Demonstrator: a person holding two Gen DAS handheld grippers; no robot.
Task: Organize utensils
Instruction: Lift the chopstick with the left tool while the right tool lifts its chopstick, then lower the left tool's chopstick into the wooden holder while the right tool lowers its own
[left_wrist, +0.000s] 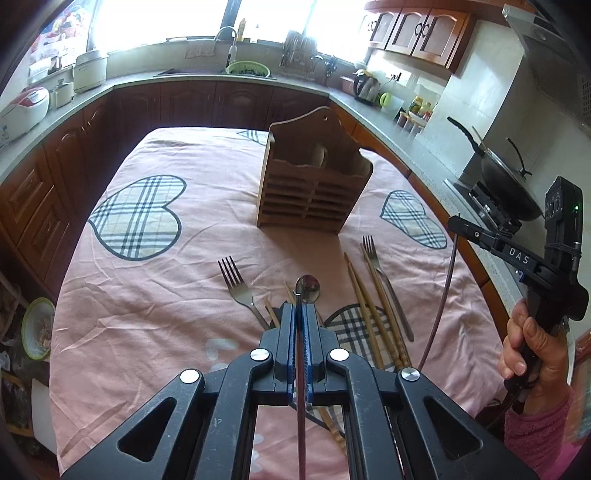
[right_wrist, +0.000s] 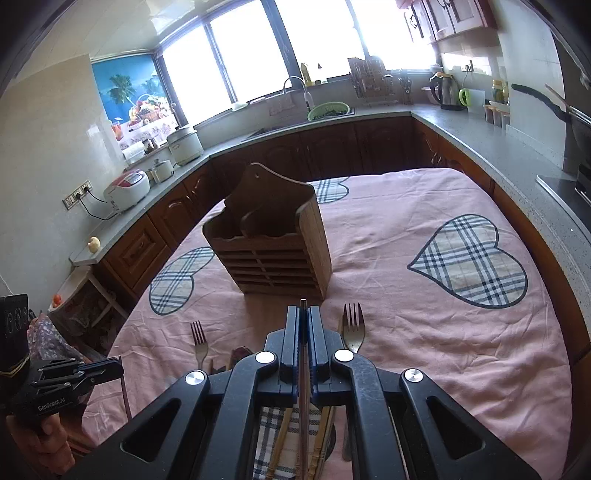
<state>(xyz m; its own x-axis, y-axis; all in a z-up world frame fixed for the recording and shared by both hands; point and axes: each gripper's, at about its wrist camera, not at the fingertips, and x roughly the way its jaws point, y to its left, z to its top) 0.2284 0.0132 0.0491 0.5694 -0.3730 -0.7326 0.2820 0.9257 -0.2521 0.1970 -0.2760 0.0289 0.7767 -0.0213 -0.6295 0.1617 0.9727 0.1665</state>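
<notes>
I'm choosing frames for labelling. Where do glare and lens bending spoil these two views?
Left wrist view: the windows are blown out white, and the counter bows into a curve. Right wrist view: the windows glare just as hard, while the wooden holder facing us sits in shade; the corners go black.

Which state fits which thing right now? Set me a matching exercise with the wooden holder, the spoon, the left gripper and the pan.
Things:
1. wooden holder
2. spoon
3. left gripper
4. pan

States:
a. shut on a thin dark stick
b. standing upright on the pink cloth
c. sitting on the stove
d. lying flat on the cloth

Pairs: 1-b, 2-d, 3-a, 4-c
</notes>
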